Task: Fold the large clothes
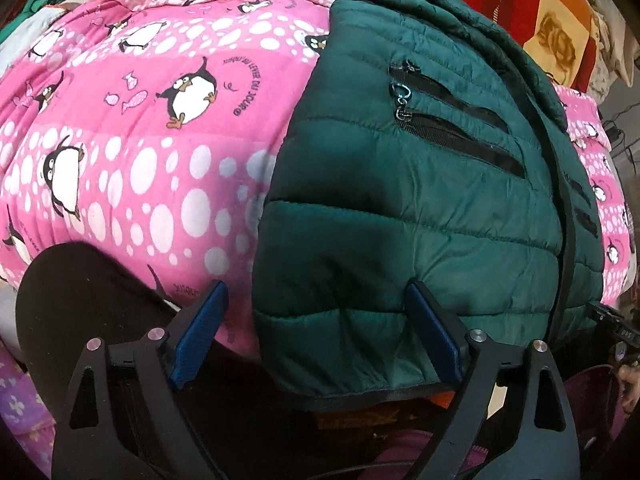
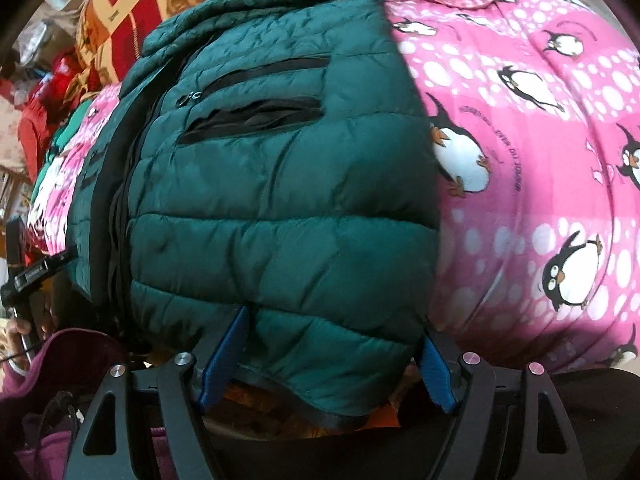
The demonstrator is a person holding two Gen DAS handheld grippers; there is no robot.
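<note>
A dark green quilted puffer jacket (image 1: 420,184) lies on a pink penguin-print bedspread (image 1: 132,128), front up, with black pocket zips showing. My left gripper (image 1: 316,300) is open, its blue fingers (image 1: 200,332) spread around the jacket's near left hem corner. In the right wrist view the jacket (image 2: 272,200) fills the middle and the bedspread (image 2: 540,160) lies to the right. My right gripper (image 2: 336,332) is open, its blue fingers (image 2: 226,356) pushed into the near right hem, with padded fabric bulging between them.
A red, orange and cream blanket (image 1: 532,4) lies at the far end of the bed. A black cloth (image 1: 80,292) lies near left. A maroon garment (image 2: 52,380) sits near the bed edge. The other gripper's tip shows at the edge (image 2: 36,276).
</note>
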